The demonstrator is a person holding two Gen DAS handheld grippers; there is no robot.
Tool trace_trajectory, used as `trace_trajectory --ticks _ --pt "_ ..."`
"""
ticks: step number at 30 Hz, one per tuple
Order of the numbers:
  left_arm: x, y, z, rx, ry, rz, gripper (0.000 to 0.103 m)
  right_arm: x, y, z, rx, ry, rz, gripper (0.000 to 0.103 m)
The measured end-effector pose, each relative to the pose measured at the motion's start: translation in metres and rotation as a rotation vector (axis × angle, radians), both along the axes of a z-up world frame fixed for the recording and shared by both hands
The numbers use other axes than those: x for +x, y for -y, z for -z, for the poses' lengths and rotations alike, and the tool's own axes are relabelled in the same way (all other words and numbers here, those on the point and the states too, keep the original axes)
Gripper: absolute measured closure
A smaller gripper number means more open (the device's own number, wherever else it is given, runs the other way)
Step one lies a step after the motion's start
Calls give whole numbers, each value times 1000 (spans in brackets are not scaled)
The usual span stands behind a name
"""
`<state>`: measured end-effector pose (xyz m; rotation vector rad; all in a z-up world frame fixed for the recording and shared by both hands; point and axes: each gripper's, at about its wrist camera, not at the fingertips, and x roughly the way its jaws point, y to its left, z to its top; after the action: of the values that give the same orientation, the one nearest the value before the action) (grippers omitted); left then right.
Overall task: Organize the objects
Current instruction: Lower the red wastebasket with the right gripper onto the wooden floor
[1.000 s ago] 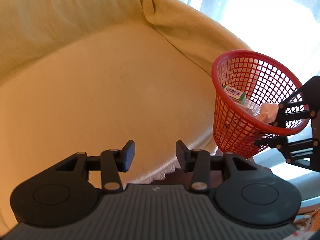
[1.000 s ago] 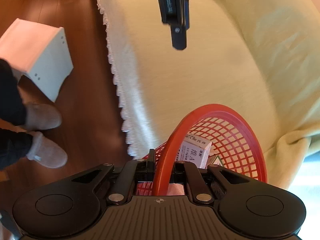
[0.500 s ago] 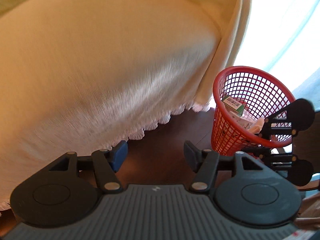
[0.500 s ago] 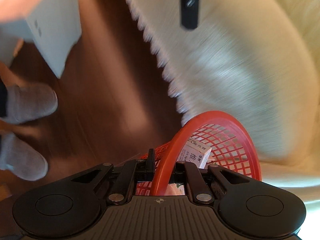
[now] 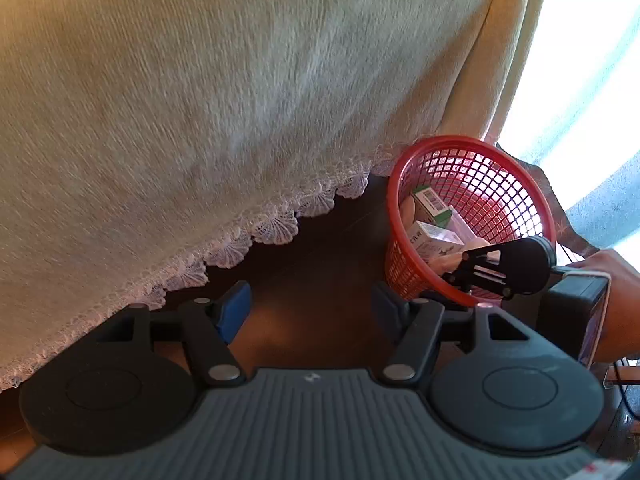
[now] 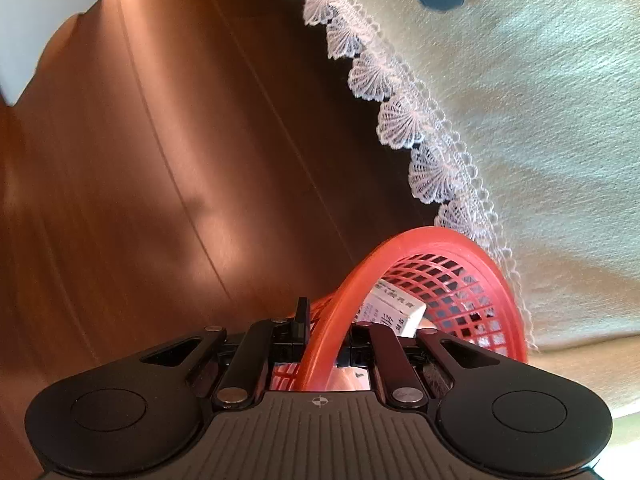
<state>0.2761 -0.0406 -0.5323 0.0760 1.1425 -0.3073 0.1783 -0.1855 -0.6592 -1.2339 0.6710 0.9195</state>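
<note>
Floor [image 6: 168,184]: dark brown wood boards, glossy, with soft light patches. White furniture [image 6: 36,28] stands at its far left edge in the right wrist view.

Cover [image 5: 208,92]: pale yellow-cream cloth draped over a seat, its hem a white scalloped lace trim [image 6: 394,120] hanging just above the floor. Bright window light [image 5: 588,60] lies beyond the cover's right end.

Basket [image 5: 496,196]: red plastic mesh, round, tilted, just beside the lace hem and over the floor. Whether its base touches the floor cannot be told.

Contents: small boxes. One is white with a green band and a barcode [image 5: 432,202]; another white box [image 6: 394,314] carries printed Chinese characters, too small to read. A pale soft item [image 5: 478,244] lies among them.

Right tool [image 6: 320,338]: jaws narrow, clamped on the basket's rim, with a hand [image 5: 616,300] behind it.

Left tool [image 5: 310,306]: jaws wide and just been opening, nothing between the blue pads [image 5: 234,310], only floor beyond.
</note>
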Motion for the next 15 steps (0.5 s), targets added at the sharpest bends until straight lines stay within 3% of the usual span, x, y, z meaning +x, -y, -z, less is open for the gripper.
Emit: trace_trajectory --ticks 4,5,6,8,15 --pt "-4 -3 1 -1 -13 -2 41 4 -2 -8 35 -46 129 93" --pt "-5 -3 0 -4 -18 -5 41 3 -2 -10 41 -45 151 85" --pt "-5 -4 -2 -5 -22 -4 41 1 -1 -12 47 -36 167 63" --pt "-4 -2 -4 -9 -29 -6 41 0 3 -18 70 -63 195 45" --pt "-12 -10 -19 -14 -30 -25 40 -10 5 -45 113 -30 238 41"
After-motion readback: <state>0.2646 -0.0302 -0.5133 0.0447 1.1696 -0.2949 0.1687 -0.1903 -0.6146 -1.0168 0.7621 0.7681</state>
